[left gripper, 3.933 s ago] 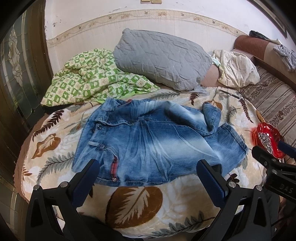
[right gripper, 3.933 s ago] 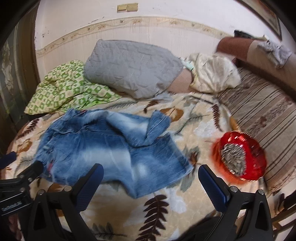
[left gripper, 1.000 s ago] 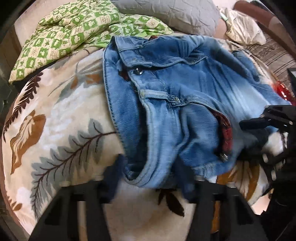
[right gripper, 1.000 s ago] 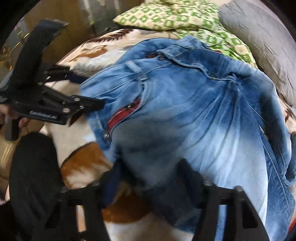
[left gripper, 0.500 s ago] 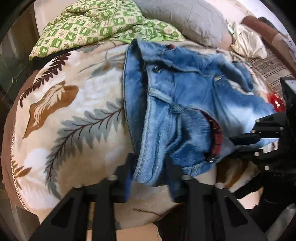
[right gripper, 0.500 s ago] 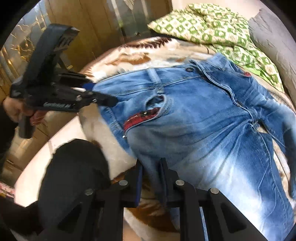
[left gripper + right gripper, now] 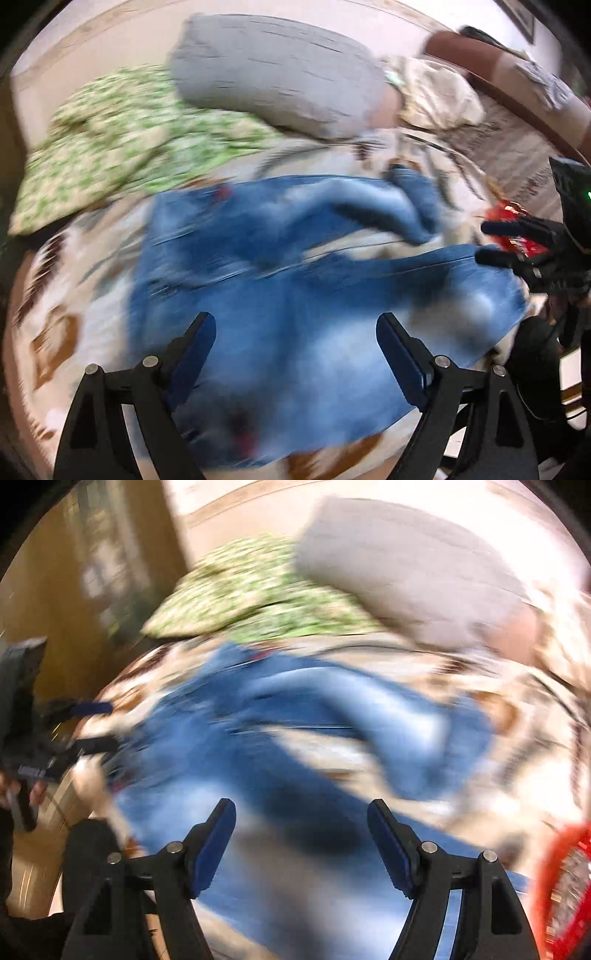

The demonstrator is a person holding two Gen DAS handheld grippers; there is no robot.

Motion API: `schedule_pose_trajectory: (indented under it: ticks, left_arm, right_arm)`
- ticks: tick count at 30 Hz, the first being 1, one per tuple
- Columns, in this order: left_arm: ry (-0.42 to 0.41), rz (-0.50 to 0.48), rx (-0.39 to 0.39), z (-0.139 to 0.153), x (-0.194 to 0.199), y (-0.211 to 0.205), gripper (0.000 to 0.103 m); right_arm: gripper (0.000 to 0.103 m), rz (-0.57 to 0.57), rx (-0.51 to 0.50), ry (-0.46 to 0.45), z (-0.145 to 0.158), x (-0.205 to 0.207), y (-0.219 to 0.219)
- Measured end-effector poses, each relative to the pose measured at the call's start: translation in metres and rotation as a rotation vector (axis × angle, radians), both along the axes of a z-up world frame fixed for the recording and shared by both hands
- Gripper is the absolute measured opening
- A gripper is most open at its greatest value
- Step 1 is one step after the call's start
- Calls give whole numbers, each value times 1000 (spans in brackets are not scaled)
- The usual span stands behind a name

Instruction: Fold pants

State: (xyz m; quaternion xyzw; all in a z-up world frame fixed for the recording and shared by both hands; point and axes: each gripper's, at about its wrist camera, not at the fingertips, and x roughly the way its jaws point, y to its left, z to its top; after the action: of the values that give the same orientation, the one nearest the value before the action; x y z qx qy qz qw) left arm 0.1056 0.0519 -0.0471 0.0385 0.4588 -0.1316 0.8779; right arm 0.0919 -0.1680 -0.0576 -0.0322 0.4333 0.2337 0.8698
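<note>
Blue washed jeans (image 7: 295,280) lie spread on the leaf-print bedspread (image 7: 92,280), waist at the left, legs running right with one leg folded back. Both views are motion-blurred. My left gripper (image 7: 295,343) is open and empty, above the near edge of the jeans. My right gripper (image 7: 301,827) is open and empty over the jeans (image 7: 295,738) too. It also shows in the left wrist view (image 7: 517,243) at the right, near the leg ends. The left gripper shows in the right wrist view (image 7: 88,727) at the left.
A green checked blanket (image 7: 122,122) and a grey pillow (image 7: 280,74) lie at the back of the bed. A cream cloth (image 7: 436,96) lies beside the pillow. A red object (image 7: 565,890) sits at the right. A wooden door (image 7: 74,590) stands at the left.
Both grippers have let go of the jeans' waist and opened. They have pulled back and are moving fast; the jeans now lie spread out flatter on the bed.
</note>
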Motion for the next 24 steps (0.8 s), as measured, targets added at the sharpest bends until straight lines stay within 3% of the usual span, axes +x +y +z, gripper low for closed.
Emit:
schedule_pose_trajectory:
  ticks: [5, 10, 15, 19, 20, 21, 22, 23, 24]
  left_arm:
    - [68, -58, -45, -22, 32, -65, 89]
    - [152, -13, -62, -57, 83, -116, 89]
    - [197, 107, -63, -88, 121, -141, 89]
    - [225, 143, -73, -103, 132, -147, 89]
    - [227, 141, -84, -107, 133, -148, 89]
    - [211, 133, -100, -107, 134, -148, 88]
    - [197, 120, -112, -107, 134, -148, 65]
    - [202, 94, -125, -108, 135, -149, 12]
    - [244, 59, -146, -110, 136, -152, 9]
  right_arm:
    - [77, -126, -56, -18, 2, 28, -83]
    - [77, -147, -53, 17, -13, 87, -134]
    - [77, -111, 4, 49, -35, 141, -144]
    - [77, -57, 57, 72, -53, 178, -132]
    - [73, -45, 54, 87, -59, 185, -128]
    - [62, -20, 46, 117, -67, 192, -122]
    - [15, 1, 29, 149, -75, 196, -116]
    - [10, 7, 0, 177, -80, 199, -111]
    - [10, 15, -27, 174, -81, 196, -108]
